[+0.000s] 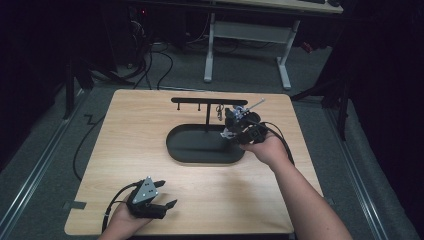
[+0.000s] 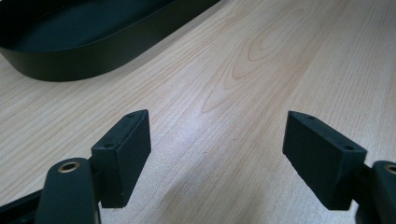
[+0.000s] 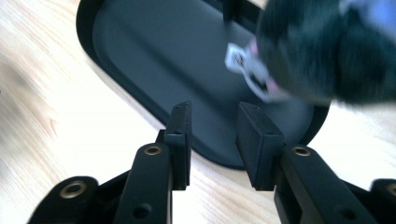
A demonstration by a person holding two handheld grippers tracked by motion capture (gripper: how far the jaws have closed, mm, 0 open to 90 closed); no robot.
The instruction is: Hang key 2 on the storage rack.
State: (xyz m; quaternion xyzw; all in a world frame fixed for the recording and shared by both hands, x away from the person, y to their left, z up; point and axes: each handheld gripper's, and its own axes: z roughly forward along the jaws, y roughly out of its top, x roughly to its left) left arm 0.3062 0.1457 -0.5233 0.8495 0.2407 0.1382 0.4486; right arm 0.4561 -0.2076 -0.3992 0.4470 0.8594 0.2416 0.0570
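Left claw (image 1: 161, 196): black body, grey three-cornered plate on top with dark screw dots, black cable looping from the rear. Flat black rectangular pads (image 2: 126, 154), each with small round holes; brass-ringed pivot holes in the arms behind them. Right claw (image 3: 214, 140): same black make, brass-ringed pivots, black cable trailing. Forearms bare, no sleeves.

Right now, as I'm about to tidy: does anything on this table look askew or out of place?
Nothing plainly wrong. The black oval tray sits flat on the light wooden table, its black T-shaped rack upright. A blurred dark fuzzy thing with a white tag is at the tray's end; hanging or lying, I cannot tell.
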